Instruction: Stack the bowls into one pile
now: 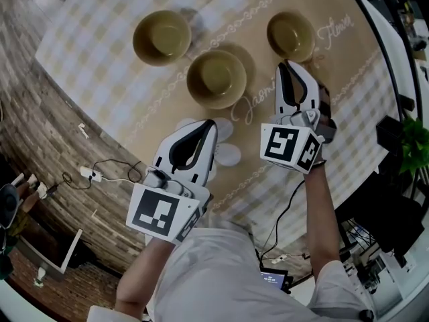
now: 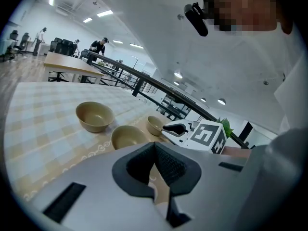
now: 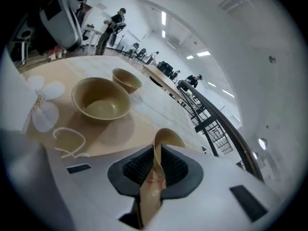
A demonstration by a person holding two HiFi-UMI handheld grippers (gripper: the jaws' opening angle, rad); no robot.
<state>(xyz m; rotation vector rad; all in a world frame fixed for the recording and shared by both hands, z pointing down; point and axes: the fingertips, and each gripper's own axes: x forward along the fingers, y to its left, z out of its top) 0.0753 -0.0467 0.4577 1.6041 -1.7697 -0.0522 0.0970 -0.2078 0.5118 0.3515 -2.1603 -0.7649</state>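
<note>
On the table (image 1: 87, 52) before you, three tan bowls stand upright and apart. None sits inside another, so the pile is not yet begun.

Take the middle bowl (image 1: 216, 79) as your marker. A second bowl (image 1: 161, 37) sits beyond it to the left, near but not touching. A third bowl (image 1: 291, 35) sits beyond it to the right, a little farther off.

Your right gripper (image 3: 156, 148) reaches past the right side of the middle bowl. Its jaws pinch the near rim of the third bowl, which looks to be resting on the cloth, not lifted. Your left gripper (image 2: 154, 148) hangs on your side of the middle bowl, jaws pressed together with nothing between them.

By this reading, the first lift is only starting. Two bowls have yet to be set into one.

A pale checked tablecloth (image 1: 107, 72) covers the table. The middle bowl stands on a tan runner (image 1: 268, 136) that has white scroll borders and a white flower print (image 1: 228, 154).

Left of the table is a wood-pattern floor (image 1: 40, 113) with a white cable (image 1: 100, 173) lying on it. The gripper views show a large bright hall with ceiling lights (image 2: 110, 13), desks (image 2: 67, 66), a black railing (image 3: 211, 124) and people (image 2: 98, 46) far off.
</note>
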